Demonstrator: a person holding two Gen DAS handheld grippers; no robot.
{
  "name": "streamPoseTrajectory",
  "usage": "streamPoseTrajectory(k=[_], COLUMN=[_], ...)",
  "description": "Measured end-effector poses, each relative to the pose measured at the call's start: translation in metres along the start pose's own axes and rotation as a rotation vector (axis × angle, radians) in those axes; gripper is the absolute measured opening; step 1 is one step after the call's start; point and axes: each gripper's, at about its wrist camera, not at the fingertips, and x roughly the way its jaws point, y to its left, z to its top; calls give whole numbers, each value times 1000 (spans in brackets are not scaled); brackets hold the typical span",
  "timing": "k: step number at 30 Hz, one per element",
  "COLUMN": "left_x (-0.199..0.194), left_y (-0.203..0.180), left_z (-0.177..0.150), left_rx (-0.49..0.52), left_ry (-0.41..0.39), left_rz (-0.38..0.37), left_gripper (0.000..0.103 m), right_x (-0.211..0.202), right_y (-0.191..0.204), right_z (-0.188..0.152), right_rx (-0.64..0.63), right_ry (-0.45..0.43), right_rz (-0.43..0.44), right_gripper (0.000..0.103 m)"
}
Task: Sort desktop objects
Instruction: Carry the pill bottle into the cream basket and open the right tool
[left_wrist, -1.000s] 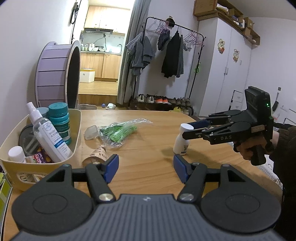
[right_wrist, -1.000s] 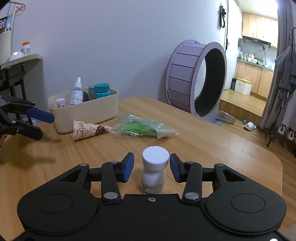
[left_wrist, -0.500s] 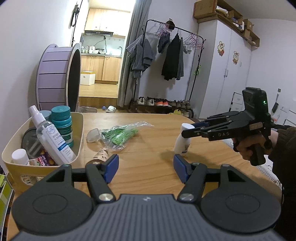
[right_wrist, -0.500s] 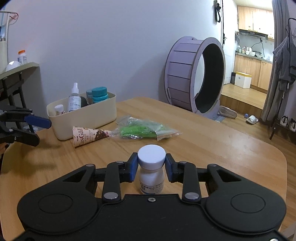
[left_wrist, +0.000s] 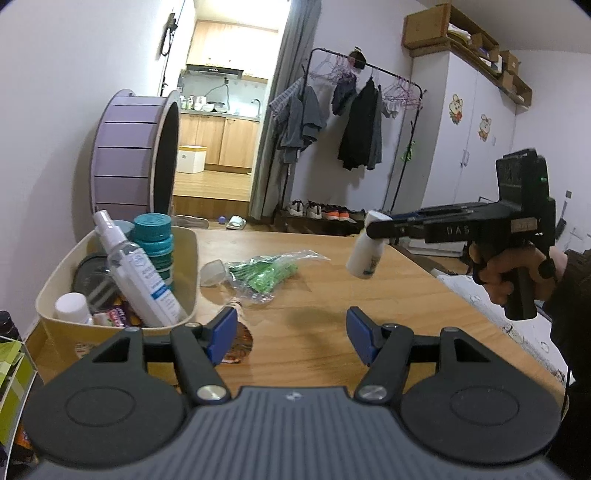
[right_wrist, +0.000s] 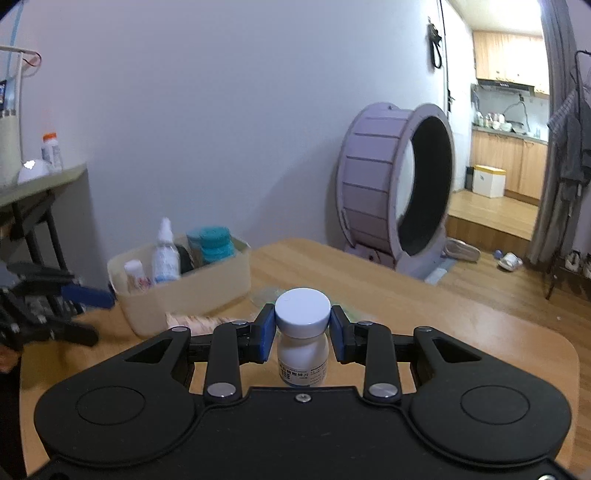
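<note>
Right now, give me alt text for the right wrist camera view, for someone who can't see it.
The right gripper is shut on the cap of a small white bottle, held above a wooden table. Behind it to the left, a cream bin holds a spray bottle and teal jars; the left gripper shows blurred at the left edge.

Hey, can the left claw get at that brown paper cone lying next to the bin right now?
Probably yes: the left claw is open and empty, the cone lies just ahead by its left finger, nothing covering it.

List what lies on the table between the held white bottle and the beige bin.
In the left wrist view, between white bottle and beige bin: a clear bag of green items and a small clear cup.
</note>
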Motion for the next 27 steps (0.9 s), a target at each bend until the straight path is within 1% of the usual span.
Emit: streamPoseTrajectory(k=[6, 11, 14, 21, 27], left_x=[-13, -23, -29, -38, -42], left_y=[13, 25, 34, 45, 46], left_z=[3, 4, 5, 6, 7], left_rx=[-34, -64, -84, -114, -118], left_ry=[-29, -44, -50, -65, -73], left_rz=[21, 47, 62, 72, 61], left_gripper=[64, 64, 64, 64, 64], right_x=[28, 66, 92, 134, 151], right_y=[25, 44, 53, 64, 71], right_z=[30, 50, 55, 54, 48], right_rx=[-6, -9, -8, 6, -29], right_ry=[-35, -42, -30, 9, 49], right_rz=[83, 154, 180, 205, 161], right_gripper=[31, 31, 31, 31, 31])
